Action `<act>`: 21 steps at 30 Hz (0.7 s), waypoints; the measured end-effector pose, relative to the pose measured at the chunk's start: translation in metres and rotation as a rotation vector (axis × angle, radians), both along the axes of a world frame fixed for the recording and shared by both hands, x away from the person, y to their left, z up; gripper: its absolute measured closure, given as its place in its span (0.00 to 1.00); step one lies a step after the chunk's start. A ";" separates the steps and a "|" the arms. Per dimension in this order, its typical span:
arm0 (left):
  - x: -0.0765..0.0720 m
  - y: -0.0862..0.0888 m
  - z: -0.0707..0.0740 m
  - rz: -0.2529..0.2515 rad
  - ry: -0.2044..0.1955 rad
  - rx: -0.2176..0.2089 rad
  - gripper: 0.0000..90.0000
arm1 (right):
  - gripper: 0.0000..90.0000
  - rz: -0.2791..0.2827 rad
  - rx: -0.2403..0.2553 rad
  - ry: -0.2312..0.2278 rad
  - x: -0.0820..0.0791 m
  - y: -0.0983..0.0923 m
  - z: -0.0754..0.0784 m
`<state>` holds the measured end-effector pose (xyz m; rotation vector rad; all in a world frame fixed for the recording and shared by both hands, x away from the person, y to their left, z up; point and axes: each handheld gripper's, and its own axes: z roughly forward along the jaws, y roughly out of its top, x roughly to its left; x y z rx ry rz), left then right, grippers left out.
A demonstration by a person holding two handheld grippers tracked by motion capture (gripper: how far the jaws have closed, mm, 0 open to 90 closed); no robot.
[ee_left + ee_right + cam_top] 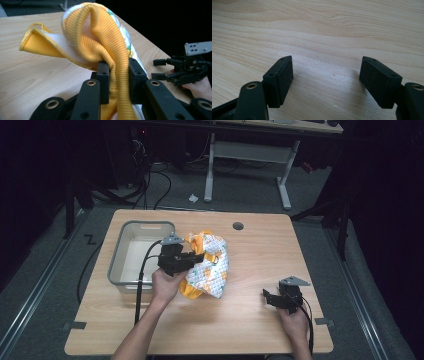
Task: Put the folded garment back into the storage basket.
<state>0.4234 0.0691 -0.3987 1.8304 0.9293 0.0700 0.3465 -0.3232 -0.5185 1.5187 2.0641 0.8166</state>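
**Garment gripped at its ribbed edge, beside the bin**

Nearest the lens in the left gripper view, the left gripper (117,75) has its two black jaws closed tight on a fold of orange ribbed knit, the hem or cuff of a small patterned garment (100,37). The rest of the cloth bunches beyond the jaws, white lining and a printed outer face showing. In the high view the same garment (207,267) lies crumpled near the middle of the wooden table (250,320), just right of a grey plastic bin (122,270), whose near edge is crossed by the gripper's cable. The right gripper (272,297) rests low at the table's right side, well apart from the cloth; its own view shows its jaws standing wide with only bare wood between them.

Judged from this, the grasp is made, but the handling itself, whether folding, spreading or dropping into the bin, is not yet done. The bin appears empty. A round cable hole (238,226) sits at the far edge, clear of the work. Nothing blocks the short path from garment to bin.
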 end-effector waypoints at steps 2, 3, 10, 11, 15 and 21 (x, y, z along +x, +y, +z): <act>0.001 0.005 0.001 0.002 0.007 -0.015 0.83 | 0.30 0.000 0.000 0.000 0.000 0.000 0.000; 0.002 0.006 0.001 0.003 0.010 -0.018 0.83 | 0.30 0.000 0.000 0.000 0.000 0.000 0.000; 0.008 0.017 0.010 0.020 -0.001 -0.010 0.83 | 0.30 0.000 0.000 0.000 0.000 0.000 0.000; 0.008 0.019 0.011 0.024 -0.003 -0.017 0.83 | 0.30 0.000 0.000 0.000 0.000 0.000 0.000; 0.009 0.030 0.018 0.039 -0.008 -0.031 0.83 | 0.30 0.000 0.000 0.000 0.000 0.000 0.000; 0.011 0.047 0.027 0.075 -0.024 -0.026 0.83 | 0.30 0.000 0.000 0.000 0.000 0.000 0.000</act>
